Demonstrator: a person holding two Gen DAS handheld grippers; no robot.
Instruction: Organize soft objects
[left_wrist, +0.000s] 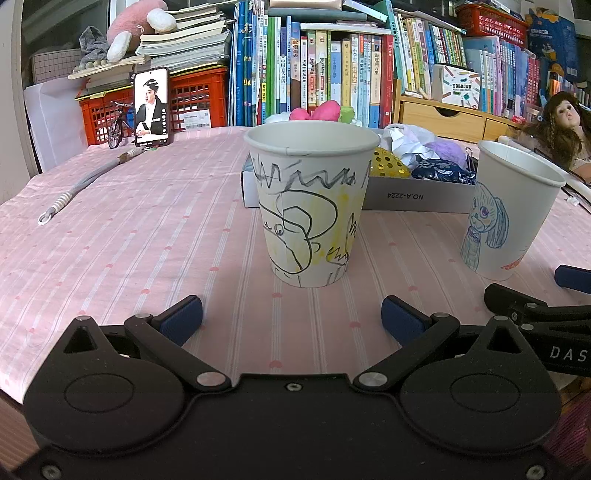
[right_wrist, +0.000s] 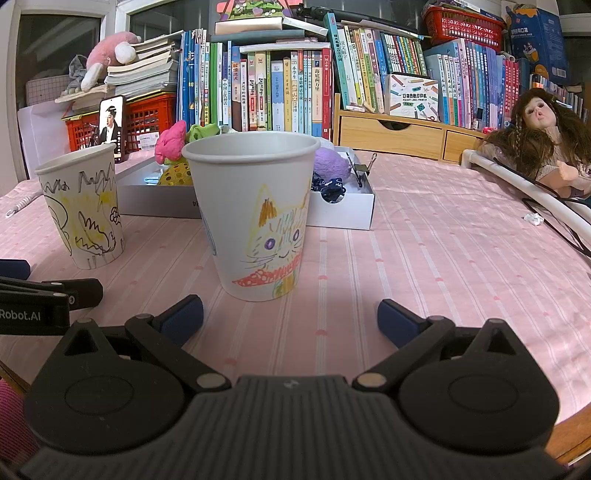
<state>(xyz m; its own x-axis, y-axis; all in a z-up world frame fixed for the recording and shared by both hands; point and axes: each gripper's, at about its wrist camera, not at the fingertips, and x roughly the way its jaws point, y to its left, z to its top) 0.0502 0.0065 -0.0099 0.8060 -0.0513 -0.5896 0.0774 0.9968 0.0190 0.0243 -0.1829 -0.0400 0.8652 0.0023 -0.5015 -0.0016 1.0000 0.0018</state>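
Observation:
Two drawn-on paper cups stand upright on the pink tablecloth. The yellow-scribbled cup (left_wrist: 312, 206) is just ahead of my open, empty left gripper (left_wrist: 291, 319); it also shows at the left of the right wrist view (right_wrist: 83, 206). The cat-and-dog cup (right_wrist: 255, 214) stands just ahead of my open, empty right gripper (right_wrist: 290, 317), and shows at the right of the left wrist view (left_wrist: 511, 210). Behind the cups a grey box (left_wrist: 417, 197) holds soft objects: a pink one (right_wrist: 170, 142), a gold-sequin one (left_wrist: 389, 166), a purple one (right_wrist: 330, 162) and a dark blue one (right_wrist: 332, 190).
A phone (left_wrist: 151, 107) stands at the far left by a red crate (left_wrist: 199, 99). A corded strap (left_wrist: 81, 184) lies on the cloth. A doll (right_wrist: 543, 136) lies at the right behind a white rail (right_wrist: 524, 184). Books and a wooden drawer unit (right_wrist: 391, 134) line the back.

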